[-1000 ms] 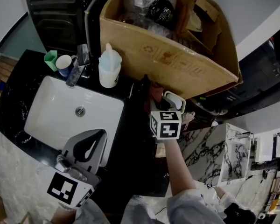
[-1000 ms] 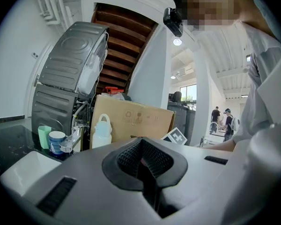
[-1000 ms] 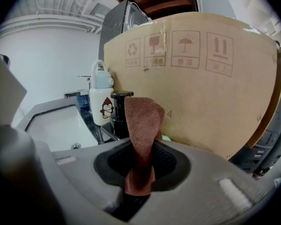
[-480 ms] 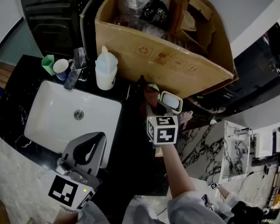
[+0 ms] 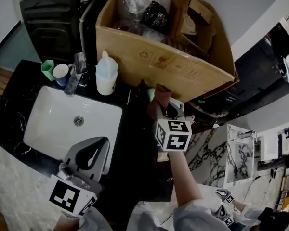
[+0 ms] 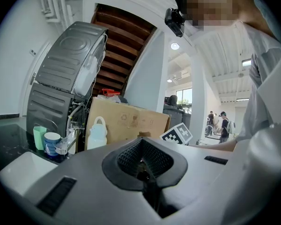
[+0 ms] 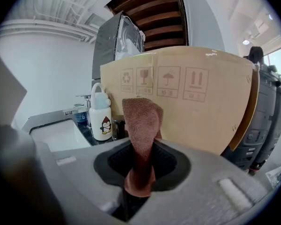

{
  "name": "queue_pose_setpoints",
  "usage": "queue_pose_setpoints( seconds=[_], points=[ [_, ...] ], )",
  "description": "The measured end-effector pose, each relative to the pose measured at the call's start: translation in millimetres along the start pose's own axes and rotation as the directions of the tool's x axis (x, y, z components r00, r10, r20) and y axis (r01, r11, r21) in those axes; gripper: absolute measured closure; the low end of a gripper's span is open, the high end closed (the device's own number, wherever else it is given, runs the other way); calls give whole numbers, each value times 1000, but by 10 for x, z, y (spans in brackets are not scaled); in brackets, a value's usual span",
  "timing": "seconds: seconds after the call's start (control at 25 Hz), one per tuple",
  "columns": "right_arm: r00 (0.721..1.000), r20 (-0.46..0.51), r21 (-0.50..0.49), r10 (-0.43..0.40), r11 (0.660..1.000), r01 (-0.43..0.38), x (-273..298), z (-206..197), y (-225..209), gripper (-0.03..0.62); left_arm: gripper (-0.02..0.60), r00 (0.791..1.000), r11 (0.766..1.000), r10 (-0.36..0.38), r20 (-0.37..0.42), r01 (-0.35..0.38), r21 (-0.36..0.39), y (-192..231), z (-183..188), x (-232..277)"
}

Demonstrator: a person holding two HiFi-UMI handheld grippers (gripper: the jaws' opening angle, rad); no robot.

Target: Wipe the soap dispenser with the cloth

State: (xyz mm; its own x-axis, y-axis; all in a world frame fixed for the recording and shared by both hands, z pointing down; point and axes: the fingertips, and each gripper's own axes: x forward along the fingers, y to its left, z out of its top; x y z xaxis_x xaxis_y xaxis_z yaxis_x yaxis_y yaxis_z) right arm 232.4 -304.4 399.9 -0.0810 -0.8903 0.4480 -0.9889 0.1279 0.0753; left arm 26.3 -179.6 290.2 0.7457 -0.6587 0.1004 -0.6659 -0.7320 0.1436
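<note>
The right claw (image 7: 138, 179) is clamped on a rust-brown cloth (image 7: 141, 123), which stands up out of the jaws and folds over at the top. It looks soft, light and limp, so it should drape round a curve but give little push of its own.

Ahead and to the left of that claw, well apart from the cloth, the dispenser (image 7: 101, 122) stands upright at the far edge of the sink (image 7: 61, 134). It is a white plastic bottle with a pump. I judge it smooth, likely slippery and easy to tip, best steadied round the body below the pump.

The left claw (image 6: 143, 165) is closed on nothing, with the dispenser far ahead on its left.

No words can be read. The dispenser bears a penguin picture. The box (image 7: 201, 102) behind shows recycling, glass, umbrella and up-arrow signs.
</note>
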Motion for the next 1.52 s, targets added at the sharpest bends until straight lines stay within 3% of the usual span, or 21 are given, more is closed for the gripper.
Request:
queue_pose_setpoints(
  seconds=[0.48, 0.84, 1.04, 1.52],
  points=[
    [999, 42, -133, 23, 991, -17, 20, 340, 180, 519, 578, 1000, 1000, 22, 19, -22, 1, 58, 65, -44],
    [998, 31, -172, 62, 983, -56, 146, 354, 392, 519, 578, 998, 998, 57, 19, -57, -1, 163, 63, -110],
    [997, 24, -254, 76, 965, -67, 149, 316, 513, 519, 578, 998, 998, 62, 21, -61, -9, 171, 55, -117],
    [993, -6, -248, 117, 962, -115, 165, 84, 659, 519, 578, 998, 998, 55, 13, -54, -12, 165, 9, -72]
  ],
)
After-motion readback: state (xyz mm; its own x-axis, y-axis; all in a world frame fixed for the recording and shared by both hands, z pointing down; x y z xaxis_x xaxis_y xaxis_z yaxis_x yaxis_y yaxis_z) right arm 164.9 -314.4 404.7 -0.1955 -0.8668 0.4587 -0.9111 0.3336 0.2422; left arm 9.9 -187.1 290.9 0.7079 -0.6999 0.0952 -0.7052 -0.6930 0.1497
